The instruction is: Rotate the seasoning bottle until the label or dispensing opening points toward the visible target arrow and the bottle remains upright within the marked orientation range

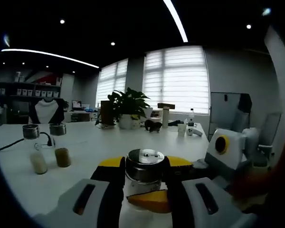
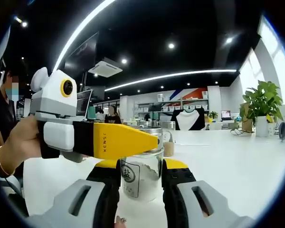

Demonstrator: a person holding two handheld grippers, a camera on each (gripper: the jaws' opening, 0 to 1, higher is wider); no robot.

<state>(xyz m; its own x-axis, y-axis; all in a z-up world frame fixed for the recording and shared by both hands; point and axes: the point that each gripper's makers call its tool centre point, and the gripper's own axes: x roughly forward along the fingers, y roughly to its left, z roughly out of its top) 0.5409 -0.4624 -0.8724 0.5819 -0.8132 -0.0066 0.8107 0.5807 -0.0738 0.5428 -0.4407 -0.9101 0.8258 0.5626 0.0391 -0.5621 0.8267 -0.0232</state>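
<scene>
In the left gripper view, the bottle [image 1: 145, 173] stands upright on the white desk [image 1: 85, 142] at the lower centre of the frame. It sits between the two jaws of the left gripper [image 1: 143, 183], which press on its sides, so this gripper is closed on the bottle. The metal lid [image 1: 145, 156] is at the top of the bottle. The right gripper [image 1: 228, 152] comes in from the right of the frame.

In the right gripper view, the bottle [image 2: 141, 173] is at the lower centre, between the jaws of the right gripper [image 2: 140, 183], which also clamp it. Its label [image 2: 130, 178] faces the camera. The left gripper [image 2: 147, 141] reaches in from the left of the frame, held by a hand [image 2: 19, 142].

Two jars [image 1: 50, 148] stand at the left of the left gripper view, well apart from the bottle. A plant [image 1: 127, 107] stands behind on the desk.
</scene>
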